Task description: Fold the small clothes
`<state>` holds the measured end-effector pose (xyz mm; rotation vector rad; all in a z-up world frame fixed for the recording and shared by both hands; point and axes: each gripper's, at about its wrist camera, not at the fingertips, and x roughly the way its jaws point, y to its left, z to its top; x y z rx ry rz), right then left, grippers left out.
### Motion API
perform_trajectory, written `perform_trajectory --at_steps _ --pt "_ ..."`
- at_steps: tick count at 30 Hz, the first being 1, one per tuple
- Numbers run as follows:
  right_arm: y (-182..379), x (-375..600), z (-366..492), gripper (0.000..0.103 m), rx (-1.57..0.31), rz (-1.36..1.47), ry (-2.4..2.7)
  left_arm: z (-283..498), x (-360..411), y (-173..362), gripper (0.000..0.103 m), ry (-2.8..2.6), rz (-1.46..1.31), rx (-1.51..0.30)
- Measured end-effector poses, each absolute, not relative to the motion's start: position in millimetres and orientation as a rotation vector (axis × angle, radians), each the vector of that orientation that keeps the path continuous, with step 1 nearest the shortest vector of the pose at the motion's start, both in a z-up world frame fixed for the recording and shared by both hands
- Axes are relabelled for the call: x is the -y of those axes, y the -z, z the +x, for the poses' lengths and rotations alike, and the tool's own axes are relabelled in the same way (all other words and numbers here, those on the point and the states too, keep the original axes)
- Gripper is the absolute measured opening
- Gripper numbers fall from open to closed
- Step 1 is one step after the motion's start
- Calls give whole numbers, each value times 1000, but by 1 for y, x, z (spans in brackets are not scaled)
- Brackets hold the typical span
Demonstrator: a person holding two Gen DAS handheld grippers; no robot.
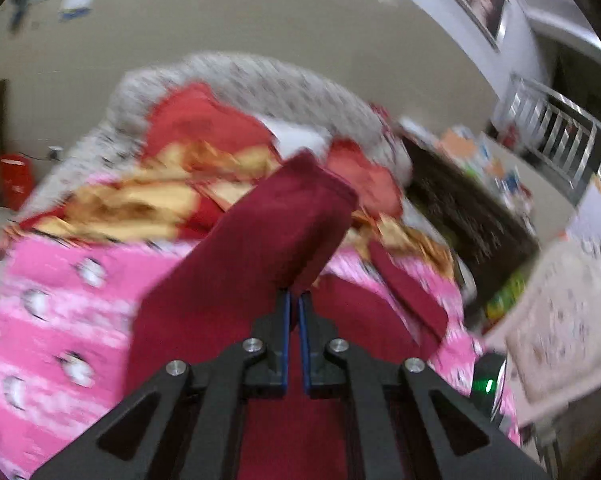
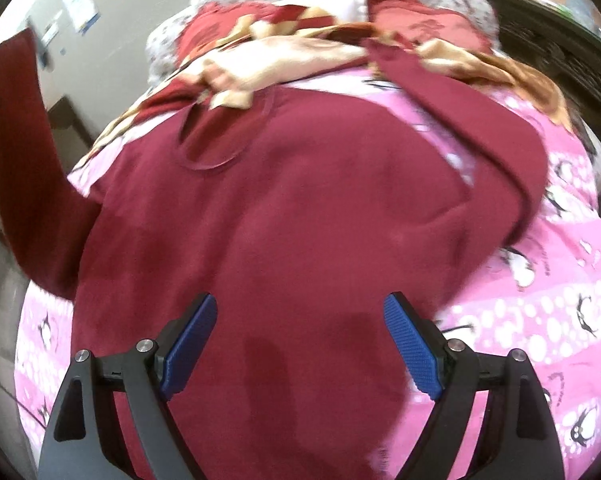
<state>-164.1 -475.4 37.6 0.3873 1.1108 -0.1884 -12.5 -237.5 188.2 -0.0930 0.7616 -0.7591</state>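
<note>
A dark red long-sleeved top (image 2: 300, 216) lies spread on a pink penguin-print bedspread (image 2: 540, 320), neckline away from me. My left gripper (image 1: 294, 300) is shut on the top's left sleeve (image 1: 252, 248) and holds it lifted above the bed; that raised sleeve also shows at the left of the right wrist view (image 2: 24, 152). My right gripper (image 2: 298, 320) is open, its blue pads (image 2: 412, 352) hovering over the lower part of the top. The right sleeve (image 2: 480, 112) lies stretched out on the bedspread.
A red and gold blanket (image 2: 280, 60) is bunched at the head of the bed, with a grey patterned pillow (image 1: 260, 76) behind it. A dark headboard or cabinet (image 1: 472, 216) stands to the right. A beige wall (image 1: 220, 20) is behind.
</note>
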Motion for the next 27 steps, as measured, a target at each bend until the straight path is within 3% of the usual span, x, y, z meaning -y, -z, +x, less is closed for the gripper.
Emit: perform_trajectory --at_steps 9,14,17,21,24,25,27 --pt "-39 520 -186 99 -1102 462 286 -38 315 -58 8 787 -38 -1086" --pt "-38 528 -178 99 -1096 494 265 -51 278 -72 59 792 -16 -1030" --pt "-40 515 -164 99 -1083 486 193 -57 244 -93 68 745 3 -949" --pt "-33 487 -140 97 -1085 449 90 -51 195 -101 71 601 25 -903" --pt "-23 471 -122 74 -1107 382 55 -39 167 -93 71 517 -6 -932" --pt "-17 463 -113 56 -1122 355 29 -37 161 -91 71 502 -18 -942" --pt "-9 452 -102 31 -1154 293 16 -33 150 -86 71 464 -39 -948"
